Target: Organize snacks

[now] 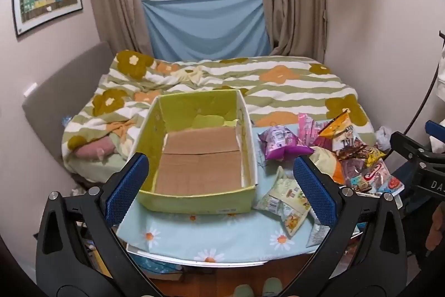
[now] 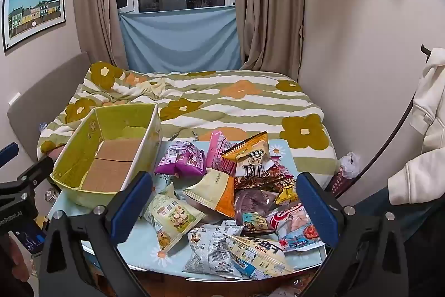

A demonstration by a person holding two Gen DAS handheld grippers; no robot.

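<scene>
**Box empty, snacks piled beside it**

Green cardboard box (image 1: 194,155) on small table (image 1: 222,244) w/ daisy-print cloth, by the bed: open top, nothing inside, only bare brown flaps on floor. Right of box, loose heap of crinkly foil/plastic snack packets (image 2: 236,194): purple pack (image 2: 182,160) nearest box, orange-topped chip bag (image 2: 251,157), pale green pack (image 2: 172,216), grey-white packs at front edge. Left gripper (image 1: 219,185) over box's near end, blue textured pads spread wide, gripping nothing. Right gripper (image 2: 222,208) over the heap, pads equally wide apart, nothing grasped.
</scene>
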